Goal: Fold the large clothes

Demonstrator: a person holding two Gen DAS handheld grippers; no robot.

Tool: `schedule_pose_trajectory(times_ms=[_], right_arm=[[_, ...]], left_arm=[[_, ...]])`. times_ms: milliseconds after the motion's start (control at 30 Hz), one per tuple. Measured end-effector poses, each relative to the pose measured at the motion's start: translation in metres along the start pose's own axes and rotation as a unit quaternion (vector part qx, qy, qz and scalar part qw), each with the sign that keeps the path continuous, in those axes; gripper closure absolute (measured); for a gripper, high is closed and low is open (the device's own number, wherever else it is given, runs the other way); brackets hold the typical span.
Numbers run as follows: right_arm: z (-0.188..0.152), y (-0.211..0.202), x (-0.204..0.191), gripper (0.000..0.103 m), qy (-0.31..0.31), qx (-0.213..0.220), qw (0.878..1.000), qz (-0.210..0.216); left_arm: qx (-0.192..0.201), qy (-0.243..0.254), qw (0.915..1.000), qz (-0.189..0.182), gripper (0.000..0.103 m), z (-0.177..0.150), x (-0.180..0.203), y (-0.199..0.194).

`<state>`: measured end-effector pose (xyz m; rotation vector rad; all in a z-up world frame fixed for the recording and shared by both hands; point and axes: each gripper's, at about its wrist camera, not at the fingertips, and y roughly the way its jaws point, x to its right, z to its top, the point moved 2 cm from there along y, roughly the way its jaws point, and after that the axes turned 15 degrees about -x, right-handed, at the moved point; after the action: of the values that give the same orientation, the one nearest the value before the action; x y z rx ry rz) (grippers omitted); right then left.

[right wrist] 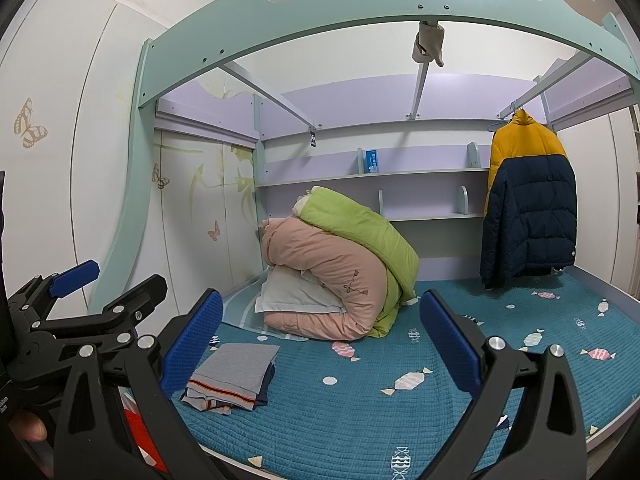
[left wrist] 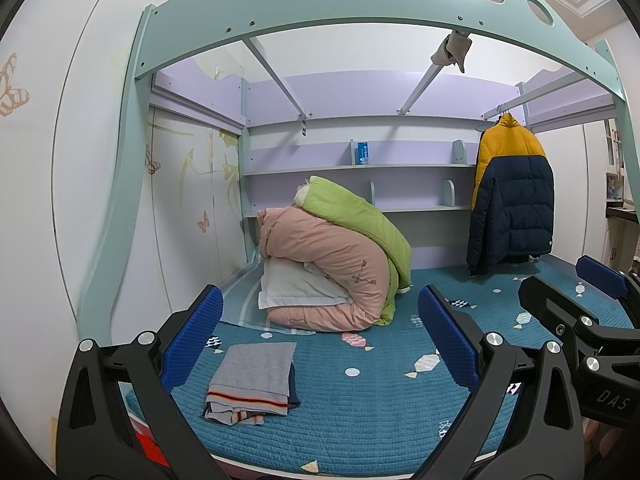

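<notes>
A folded grey garment with an orange and dark stripe (left wrist: 252,382) lies on the teal bed cover (left wrist: 360,392), near the front left; it also shows in the right wrist view (right wrist: 230,378). My left gripper (left wrist: 320,340) is open and empty, held above the bed's front edge with the folded garment between and below its fingers. My right gripper (right wrist: 320,344) is open and empty beside it; it shows at the right edge of the left wrist view (left wrist: 572,280). A yellow and navy puffer jacket (left wrist: 512,196) hangs on a rail at the back right (right wrist: 530,196).
A rolled pile of pink and green duvets on a white pillow (left wrist: 332,256) sits at the back left of the bed. Purple shelves (left wrist: 360,166) line the back wall. A mint bed frame arch (left wrist: 320,12) spans overhead. White wardrobe doors (left wrist: 80,160) stand on the left.
</notes>
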<state>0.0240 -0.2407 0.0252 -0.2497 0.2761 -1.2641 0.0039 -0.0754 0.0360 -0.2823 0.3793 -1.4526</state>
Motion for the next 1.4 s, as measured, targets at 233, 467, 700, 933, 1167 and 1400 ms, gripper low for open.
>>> schedule_pose_trajectory(times_ms=[233,467,700,933,1167,1400], right_arm=[[0.000,0.001,-0.002,0.008,0.001,-0.001,1.000,0.000],[0.000,0.001,-0.003,0.008,0.001,0.000,1.000,0.000],[-0.001,0.001,-0.004,0.008,0.002,0.000,1.000,-0.001],[-0.001,0.001,-0.005,0.008,0.003,0.000,1.000,0.000],[-0.001,0.001,-0.007,0.008,0.004,0.000,1.000,-0.001],[0.000,0.003,-0.013,0.008,0.007,-0.001,1.000,-0.001]], left_arm=[[0.000,0.000,1.0000,0.001,0.005,0.000,0.000,0.000],[0.001,0.000,1.0000,0.000,0.005,-0.001,0.000,-0.001],[0.000,0.000,1.0000,0.001,0.005,-0.001,0.000,0.000],[0.001,0.000,1.0000,0.001,0.005,-0.001,0.000,0.000],[0.001,0.000,1.0000,0.001,0.005,-0.002,0.000,-0.001],[-0.001,0.000,1.0000,0.002,0.005,-0.002,0.000,0.001]])
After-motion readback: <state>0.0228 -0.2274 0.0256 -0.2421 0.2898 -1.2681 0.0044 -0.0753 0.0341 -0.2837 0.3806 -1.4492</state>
